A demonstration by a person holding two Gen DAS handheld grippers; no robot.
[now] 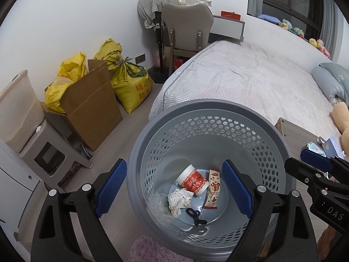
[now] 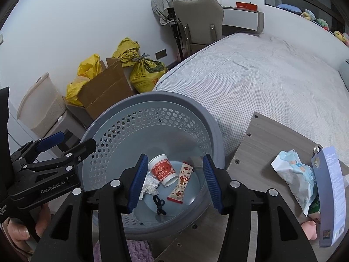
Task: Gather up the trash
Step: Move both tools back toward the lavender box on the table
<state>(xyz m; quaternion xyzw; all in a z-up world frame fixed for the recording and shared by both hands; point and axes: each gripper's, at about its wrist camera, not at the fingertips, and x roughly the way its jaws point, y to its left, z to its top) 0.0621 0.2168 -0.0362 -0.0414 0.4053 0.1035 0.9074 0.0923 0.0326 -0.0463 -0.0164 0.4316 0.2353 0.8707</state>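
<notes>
Here we hold our left gripper (image 1: 174, 187) and right gripper (image 2: 173, 182) above the basket (image 1: 196, 109), both open and empty; a cup (image 1: 193, 180), wrapper (image 1: 212, 188) and crumpled paper (image 1: 178, 199) lie inside.

The basket (image 1: 202, 118) is smooth grey plastic, its wall perforated. Inside lie a glossy paper cup (image 1: 193, 180), a crumpled tissue (image 1: 179, 198) and a shiny snack wrapper (image 1: 212, 188). The table (image 2: 268, 135) looks like matt wood-grain laminate. Blue ribbed pads (image 2: 137, 181), probably rubber, line black plastic fingers.
</notes>
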